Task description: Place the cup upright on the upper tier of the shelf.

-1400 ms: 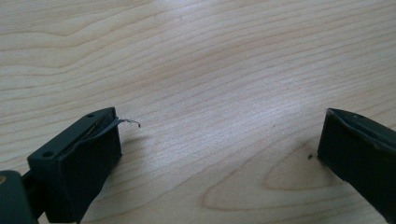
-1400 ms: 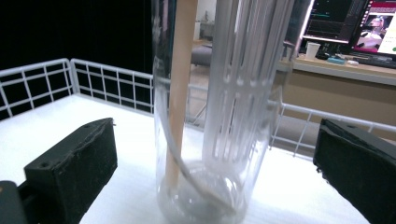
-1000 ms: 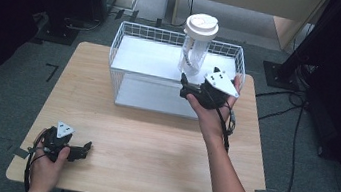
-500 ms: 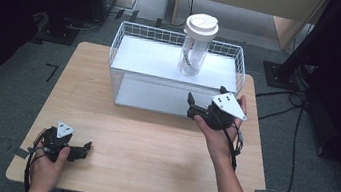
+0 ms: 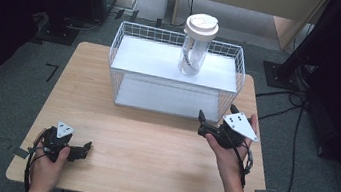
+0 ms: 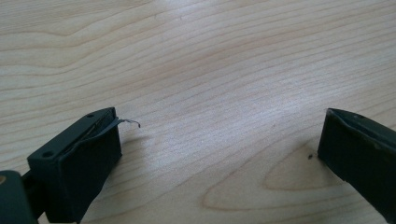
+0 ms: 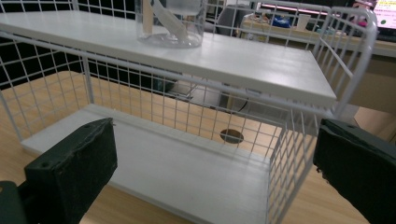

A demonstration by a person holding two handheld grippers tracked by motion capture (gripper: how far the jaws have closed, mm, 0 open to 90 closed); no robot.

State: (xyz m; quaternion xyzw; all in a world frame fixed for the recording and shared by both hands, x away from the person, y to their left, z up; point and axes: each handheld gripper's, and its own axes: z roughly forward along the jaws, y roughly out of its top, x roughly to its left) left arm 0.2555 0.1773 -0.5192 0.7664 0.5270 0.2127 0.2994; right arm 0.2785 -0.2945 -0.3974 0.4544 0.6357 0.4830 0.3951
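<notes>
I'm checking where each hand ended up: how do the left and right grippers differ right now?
The left gripper lies low at the table's near left corner, over bare wood; the right gripper is held up at the white wire rack's right front corner. The left faces wood only; the right faces the rack's shelves and the clear jar. Both are open, holding nothing.

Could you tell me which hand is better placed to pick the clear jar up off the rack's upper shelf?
Probably the right: its tongs are open beside the wire rack, facing the jar. The left tongs rest at the table's near corner.
</notes>
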